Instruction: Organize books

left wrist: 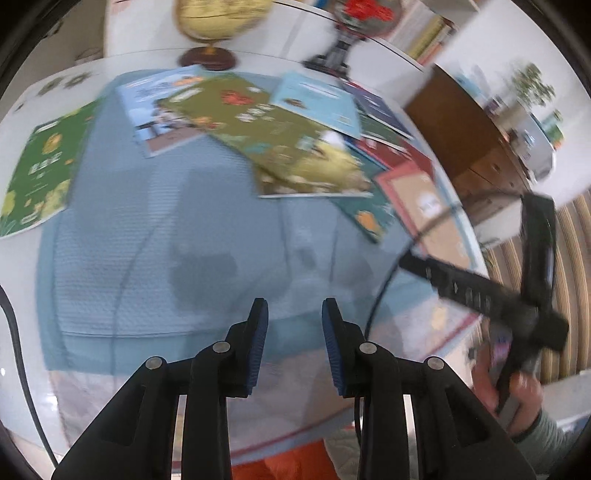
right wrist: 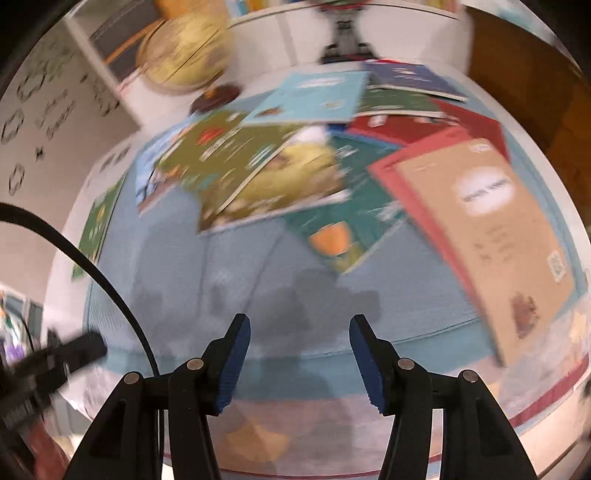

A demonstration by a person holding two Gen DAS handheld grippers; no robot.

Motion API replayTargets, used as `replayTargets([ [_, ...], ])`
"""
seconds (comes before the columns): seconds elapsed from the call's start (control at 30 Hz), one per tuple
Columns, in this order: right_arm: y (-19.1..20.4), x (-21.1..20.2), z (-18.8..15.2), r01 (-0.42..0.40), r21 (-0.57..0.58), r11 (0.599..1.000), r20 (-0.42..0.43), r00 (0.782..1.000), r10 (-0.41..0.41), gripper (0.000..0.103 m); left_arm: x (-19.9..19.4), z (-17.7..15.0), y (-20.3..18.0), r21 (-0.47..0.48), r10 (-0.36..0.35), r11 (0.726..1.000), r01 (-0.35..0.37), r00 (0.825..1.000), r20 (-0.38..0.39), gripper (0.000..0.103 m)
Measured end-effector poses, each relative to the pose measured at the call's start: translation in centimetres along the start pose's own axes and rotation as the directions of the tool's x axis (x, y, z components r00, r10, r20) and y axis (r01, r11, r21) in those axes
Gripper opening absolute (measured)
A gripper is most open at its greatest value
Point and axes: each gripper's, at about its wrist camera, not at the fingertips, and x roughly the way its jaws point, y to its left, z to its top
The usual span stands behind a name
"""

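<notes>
left gripper [left wrist: 294, 314] apart, empty; right gripper [right wrist: 300, 328] apart, empty; flat glossy books [right wrist: 258, 177]; ribbed blue cloth [left wrist: 147, 266]

A ribbed, matt blue cloth [left wrist: 147, 266] covers the white, smooth surface [left wrist: 26, 325]. The books' [right wrist: 266, 177] paper covers look glossy; the tan book [right wrist: 491, 236] near the right edge looks matt. The tongs' black plastic arms carry ridged blue pads [right wrist: 231, 369] and metal rivets. A dark wooden cabinet [left wrist: 469, 136] looks polished.

FREE: near blue mat [left wrist: 147, 258] | BLOCKED: books [left wrist: 280, 140] (overlapping), globe [left wrist: 218, 22] behind
</notes>
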Motion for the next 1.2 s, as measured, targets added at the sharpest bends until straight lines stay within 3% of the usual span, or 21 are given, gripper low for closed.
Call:
replayTargets([
  [0.1,-2.8,-1.1,1.2,-0.016,0.039,0.999,0.030,0.999,0.015,0.068,0.5,0.7,-2.5,-0.011,-0.020,1.000,0.020,1.000,0.015,0.028],
  [0.27,-7.8,-2.4,4.0,0.001,0.028,1.000,0.060,0.998,-0.003,0.073,3.8,3.1,-7.9,-0.018,-0.050,0.999,0.050,0.999,-0.002,0.030],
  [0.37,-12.0,-2.6,5.8,0.015,0.018,1.000,0.031,0.999,-0.015,0.073,6.4,4.7,-10.8,-0.051,-0.060,0.997,0.059,0.998,-0.017,0.040],
  [0.43,-15.5,-2.6,7.0,0.007,0.010,1.000,0.008,1.000,-0.007,0.074,8.6,5.8,-12.9,-0.096,-0.092,0.991,0.089,0.995,-0.032,0.060],
  [0.53,-19.4,-1.6,8.3,-0.011,0.009,1.000,-0.030,0.999,0.011,0.080,11.4,6.9,-15.9,-0.126,-0.091,0.988,0.087,0.996,-0.026,0.060],
  [0.6,-21.8,-0.5,9.3,-0.019,-0.009,1.000,-0.053,0.998,0.018,0.080,13.5,7.7,-18.1,-0.091,-0.035,0.995,0.034,0.999,-0.006,0.060],
  [0.67,-22.9,0.3,10.1,-0.011,-0.042,0.999,-0.064,0.998,0.008,0.080,15.3,8.6,-19.5,-0.066,0.019,0.998,-0.019,1.000,0.002,0.058],
  [0.73,-23.6,0.9,11.0,-0.030,-0.091,0.995,-0.060,0.998,0.025,0.075,16.7,9.5,-19.8,-0.073,0.028,0.997,-0.029,1.000,-0.006,0.051],
  [0.8,-23.9,1.5,11.7,-0.041,-0.125,0.991,-0.064,0.997,0.033,0.072,18.3,10.0,-19.8,-0.096,0.059,0.993,-0.062,0.998,-0.034,0.051],
  [0.9,-24.4,2.7,12.1,-0.066,-0.147,0.987,-0.083,0.995,0.054,0.061,19.5,9.9,-19.3,-0.139,0.048,0.989,-0.055,0.997,-0.056,0.051],
  [1.07,-24.8,5.4,12.1,-0.132,-0.188,0.973,-0.178,0.979,0.098,0.057,20.4,9.0,-19.2,-0.206,-0.001,0.978,-0.014,0.997,-0.076,0.051],
  [1.2,-25.0,5.5,11.8,-0.189,-0.211,0.959,-0.203,0.968,0.146,0.057,20.2,8.6,-20.1,-0.186,0.029,0.982,-0.042,0.997,-0.071,0.051],
])
